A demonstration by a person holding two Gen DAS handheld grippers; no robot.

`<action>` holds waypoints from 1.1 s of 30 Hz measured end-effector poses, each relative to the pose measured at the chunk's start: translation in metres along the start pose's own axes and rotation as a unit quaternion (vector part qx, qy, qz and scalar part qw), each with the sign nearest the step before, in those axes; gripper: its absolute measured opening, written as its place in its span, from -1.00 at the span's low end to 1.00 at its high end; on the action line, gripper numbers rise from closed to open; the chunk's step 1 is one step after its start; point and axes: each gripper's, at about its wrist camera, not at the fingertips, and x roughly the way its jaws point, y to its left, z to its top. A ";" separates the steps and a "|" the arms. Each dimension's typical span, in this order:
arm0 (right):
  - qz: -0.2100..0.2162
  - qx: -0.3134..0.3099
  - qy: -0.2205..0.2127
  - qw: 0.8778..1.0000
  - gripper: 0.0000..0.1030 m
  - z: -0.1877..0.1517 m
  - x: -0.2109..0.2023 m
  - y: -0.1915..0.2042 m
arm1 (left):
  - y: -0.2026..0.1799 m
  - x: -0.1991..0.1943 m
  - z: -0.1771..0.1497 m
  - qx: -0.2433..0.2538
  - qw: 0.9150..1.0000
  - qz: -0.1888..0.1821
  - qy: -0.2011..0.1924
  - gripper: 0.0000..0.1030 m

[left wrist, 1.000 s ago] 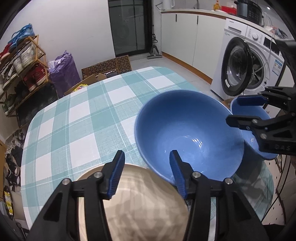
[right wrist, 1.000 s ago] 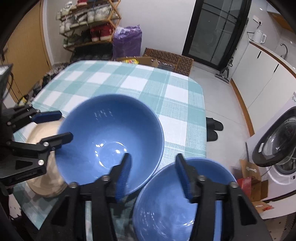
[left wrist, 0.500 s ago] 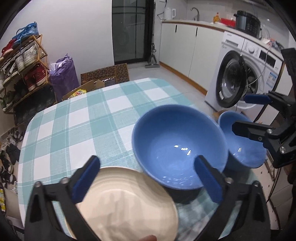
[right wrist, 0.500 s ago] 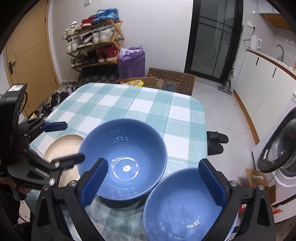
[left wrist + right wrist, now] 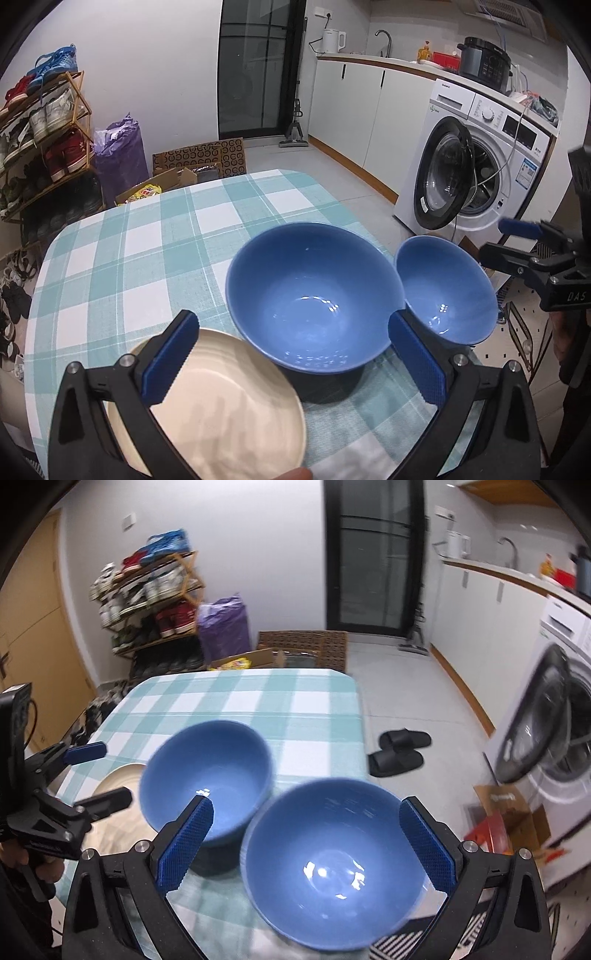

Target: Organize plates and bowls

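Table (image 5: 155, 236) with a teal-and-white checked cloth carries three dishes along its near edge: a cream plate (image 5: 221, 410) at the left, a large blue bowl (image 5: 314, 295) in the middle, and a second blue bowl (image 5: 443, 291) at the right corner, beside the washing machine (image 5: 476, 166). Left gripper (image 5: 291, 360) hangs above the near edge with its jaws spread wide and nothing between the pads; its jaws have just been opening. Its left finger overlaps the plate's far rim in the left wrist view, its right finger sits in front of the gap between the two bowls (contact with either cannot be told, though the pads look clear of them). Right gripper (image 5: 306, 845) is likewise spread wide, also having just been opening, and holds nothing; the right-hand bowl (image 5: 332, 856) lies below and between its fingers with a margin on both sides. From this view the middle bowl (image 5: 207, 779) stands upright, its rim just beside the right-hand bowl's rim, touching or nearly so. The plate (image 5: 118, 779) shows only partly, behind the other gripper (image 5: 99, 775), whose handle is held by a hand (image 5: 40, 867) at the lower left. The right wrist view is somewhat motion-blurred. A pair of black slippers (image 5: 399, 749) lies on the floor past the table's right edge.
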 end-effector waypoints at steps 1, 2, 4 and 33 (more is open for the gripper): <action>-0.005 0.007 0.002 1.000 0.99 -0.004 -0.003 -0.007 | -0.002 0.000 0.000 -0.004 1.000 -0.001 0.000 1.00; -0.011 0.013 0.003 1.000 0.99 -0.008 -0.005 -0.013 | -0.004 0.000 -0.001 -0.006 1.000 -0.003 0.000 1.00; -0.024 0.022 0.005 0.999 0.99 -0.015 -0.008 -0.023 | -0.008 0.000 -0.001 -0.008 1.000 -0.004 0.003 1.00; -0.033 0.069 0.030 0.997 0.99 -0.069 0.007 -0.074 | -0.089 0.026 -0.027 0.017 0.996 -0.083 0.037 0.51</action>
